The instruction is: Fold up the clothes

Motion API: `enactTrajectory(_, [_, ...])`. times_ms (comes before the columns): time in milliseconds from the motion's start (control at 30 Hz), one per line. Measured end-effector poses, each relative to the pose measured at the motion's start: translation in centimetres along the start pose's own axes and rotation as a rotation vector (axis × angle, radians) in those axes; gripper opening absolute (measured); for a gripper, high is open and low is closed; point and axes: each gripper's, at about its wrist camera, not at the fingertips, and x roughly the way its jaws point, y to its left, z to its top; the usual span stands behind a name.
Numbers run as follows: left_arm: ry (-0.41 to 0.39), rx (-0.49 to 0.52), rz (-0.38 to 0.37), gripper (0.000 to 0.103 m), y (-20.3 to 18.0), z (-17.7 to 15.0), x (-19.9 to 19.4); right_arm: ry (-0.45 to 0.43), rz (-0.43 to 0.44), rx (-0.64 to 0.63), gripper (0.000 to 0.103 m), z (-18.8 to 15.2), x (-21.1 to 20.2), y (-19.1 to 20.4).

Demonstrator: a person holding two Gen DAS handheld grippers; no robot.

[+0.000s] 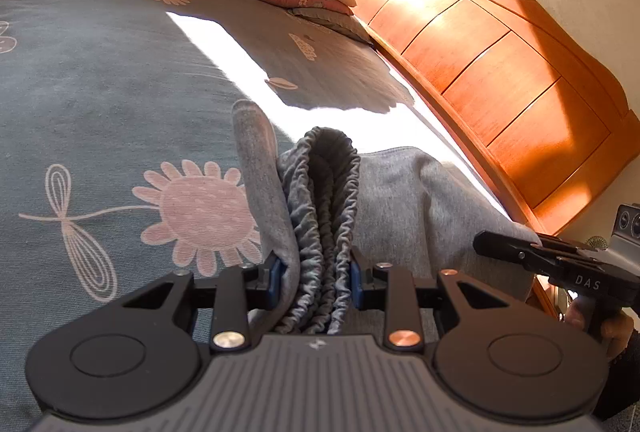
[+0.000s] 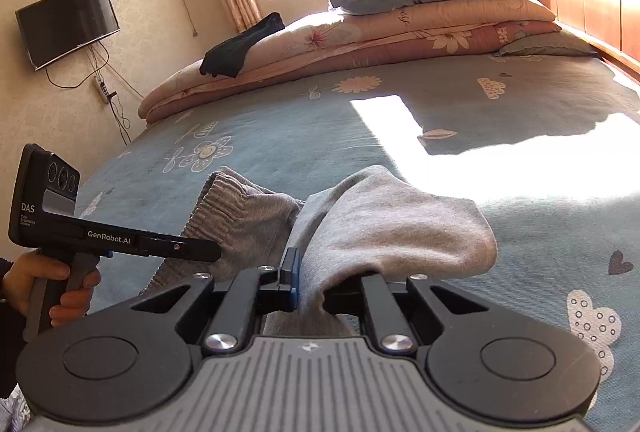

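Two grippers each hold part of one grey garment point(image 1: 400, 199), and we take the views in turn. From the left wrist view, the left gripper point(image 1: 316, 284) has its blue-padded fingers point(image 1: 275, 278) closed onto a bunched, gathered elastic band point(image 1: 320, 216), which we take for a waistband, with several layers stacked between the jaws; the cloth rises straight ahead of the fingertips and a fold of plain grey stands up just to their left. We judge the grip is taken on the thick band because it gives a firm edge by which to carry the layers together. The bedsheet point(image 1: 100, 91) lies beyond and to the left of this gripper, and the right gripper point(image 1: 520, 252) shows at the far right, level with it. From the right wrist view, the right gripper point(image 2: 324, 286) is closed on a thick roll of the same grey cloth, which drapes over and hides the right finger, so we cannot tell how far the jaws have closed beyond that they pinch cloth. A ribbed cuff point(image 2: 224, 199) lies ahead and to the left, toward the left gripper, seen there from the side. Holding at two points, we judge, keeps the cloth spread between them. The garment looks soft, heavy, fleecy and loosely doubled; how far folding stands we cannot settle.
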Motion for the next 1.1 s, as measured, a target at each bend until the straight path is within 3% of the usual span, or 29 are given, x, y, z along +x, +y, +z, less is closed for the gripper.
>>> enactTrajectory(467, [0.154, 0.172, -0.170, 0.030, -10.6, 7.5, 18.0, -0.111, -0.221, 0.149, 0.013, 1.8, -3.5, -12.8])
enactTrajectory(833, [0.197, 0.313, -0.270, 0.029, -19.2, 13.7, 30.6, -0.242, -0.355, 0.253, 0.014, 2.5, -4.7, -21.1])
enactTrajectory(1000, [0.224, 0.358, -0.263, 0.029, -22.2, 14.6, 35.0, -0.252, -0.390, 0.364, 0.015, 0.8, -4.3, -24.6])
enactTrajectory(1100, [0.232, 0.350, -0.232, 0.029, -22.1, 14.9, 36.5, -0.233, -0.418, 0.408, 0.017, -0.9, -4.0, -25.9])
